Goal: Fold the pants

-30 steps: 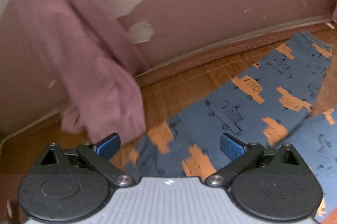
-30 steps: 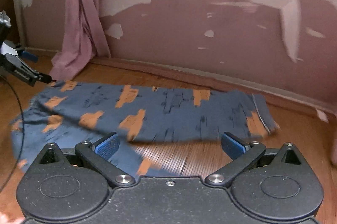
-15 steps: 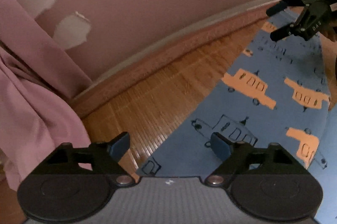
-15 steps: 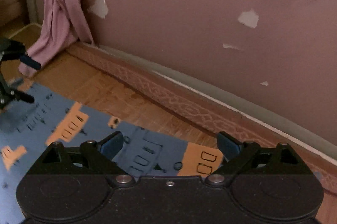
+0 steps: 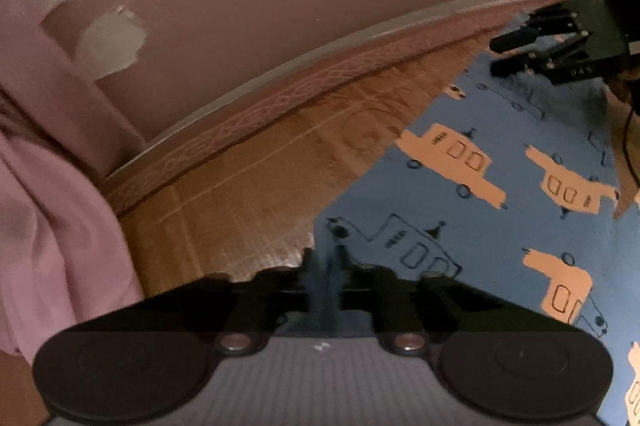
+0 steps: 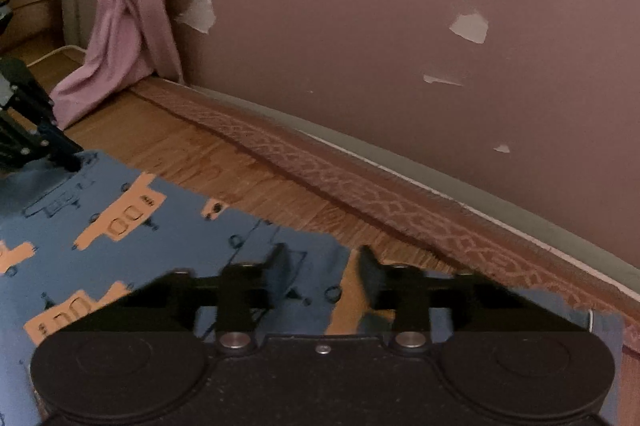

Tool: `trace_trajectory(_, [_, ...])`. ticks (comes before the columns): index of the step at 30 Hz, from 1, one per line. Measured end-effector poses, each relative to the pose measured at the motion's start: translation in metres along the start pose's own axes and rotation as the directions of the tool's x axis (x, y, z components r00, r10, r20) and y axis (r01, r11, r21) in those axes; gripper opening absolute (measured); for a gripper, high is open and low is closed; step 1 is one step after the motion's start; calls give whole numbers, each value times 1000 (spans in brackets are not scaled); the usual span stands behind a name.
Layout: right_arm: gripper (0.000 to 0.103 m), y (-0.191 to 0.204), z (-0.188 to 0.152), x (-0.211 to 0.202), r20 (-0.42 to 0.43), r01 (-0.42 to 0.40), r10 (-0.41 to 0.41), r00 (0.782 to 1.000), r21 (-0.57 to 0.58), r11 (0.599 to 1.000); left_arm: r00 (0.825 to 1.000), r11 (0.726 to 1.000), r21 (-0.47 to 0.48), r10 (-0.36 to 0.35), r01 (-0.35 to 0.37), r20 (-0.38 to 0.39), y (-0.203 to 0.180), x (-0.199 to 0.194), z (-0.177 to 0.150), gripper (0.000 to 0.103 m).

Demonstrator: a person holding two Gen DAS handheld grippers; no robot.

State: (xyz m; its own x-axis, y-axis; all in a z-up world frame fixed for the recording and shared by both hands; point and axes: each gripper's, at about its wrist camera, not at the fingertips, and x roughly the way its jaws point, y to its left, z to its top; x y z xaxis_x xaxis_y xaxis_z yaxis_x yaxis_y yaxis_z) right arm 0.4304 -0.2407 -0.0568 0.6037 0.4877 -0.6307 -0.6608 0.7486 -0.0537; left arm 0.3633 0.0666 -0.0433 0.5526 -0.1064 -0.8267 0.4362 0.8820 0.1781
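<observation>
Blue pants with orange car print (image 5: 500, 210) lie flat on wooden floor (image 5: 256, 194) along the peeling pink wall (image 5: 280, 6). Left gripper (image 5: 324, 278), wide open 0.5 s ago, is now clamped on the pants' corner edge. Right gripper (image 6: 320, 274) has narrowed but remains part open over the opposite corner. Pink curtain (image 6: 124, 14) hangs near the left end.

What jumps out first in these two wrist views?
The blue pants printed with orange cars lie spread on the wooden floor by the wall. The left gripper is pinched shut on a bunched edge of that fabric, while the right gripper sits partly open over the far end. Behind them stands a mauve wall with peeling paint, with a pink curtain pooling on the floor.
</observation>
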Motion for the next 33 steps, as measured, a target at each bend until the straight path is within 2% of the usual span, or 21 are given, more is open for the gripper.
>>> trace_trajectory(1, [11, 2, -1, -2, 3, -1, 1, 1000, 0, 1000, 1000, 1000, 3, 26, -26, -1, -5, 0, 1, 3])
trace_trajectory(4, [1, 8, -3, -6, 4, 23, -23, 1000, -2, 1000, 996, 996, -10, 89, -89, 7, -12, 1, 6, 2])
trace_trajectory(6, [1, 10, 1, -7, 13, 56, -56, 998, 4, 998, 990, 990, -20, 137, -136, 31, -13, 0, 10, 2])
trace_trajectory(9, [1, 11, 13, -8, 53, 118, -118, 992, 4, 993, 971, 974, -57, 224, -220, 82, -12, -2, 22, 2])
trace_trajectory(14, [1, 13, 47, 13, 110, 230, -226, 968, -23, 973, 920, 934, -101, 354, -342, 166, -3, 0, 43, 2])
trace_trajectory(17, [1, 15, 63, 40, 84, 274, -270, 959, -38, 961, 922, 929, -128, 363, -347, 137, 7, 18, 50, 3])
trace_trajectory(20, [1, 14, 68, 68, 24, 294, -293, 956, -63, 954, 931, 936, -131, 342, -326, 124, 16, 32, 47, 13])
trace_trajectory(22, [6, 11, 68, 81, -21, 277, -278, 960, -58, 959, 941, 944, -142, 316, -299, 117, 25, 35, 41, 31])
trace_trajectory(23, [10, 8, 66, 80, -13, 268, -269, 963, -53, 962, 943, 944, -161, 309, -289, 123, 31, 31, 36, 48])
trace_trajectory(24, [29, 7, 66, 76, 6, 244, -244, 970, -53, 968, 943, 944, -182, 301, -274, 140, 37, 25, 31, 60])
trace_trajectory(25, [55, 5, 66, 71, 23, 216, -215, 976, -52, 975, 946, 949, -195, 280, -246, 167, 45, 17, 24, 65])
trace_trajectory(27, [81, 4, 66, 55, 87, 103, -97, 991, -67, 992, 948, 962, -194, 233, -193, 215, 62, 1, 10, 80])
trace_trajectory(29, [85, 8, 70, 50, 102, 5, 7, 995, -117, 993, 953, 974, -180, 181, -139, 241, 80, -10, -3, 86])
trace_trajectory(31, [89, 14, 78, 54, 96, -55, 69, 993, -145, 988, 964, 977, -193, 138, -94, 227, 97, -13, -11, 85])
trace_trajectory(33, [89, 24, 90, 68, 80, -104, 116, 990, -150, 983, 972, 975, -214, 110, -65, 207, 110, -10, -17, 74])
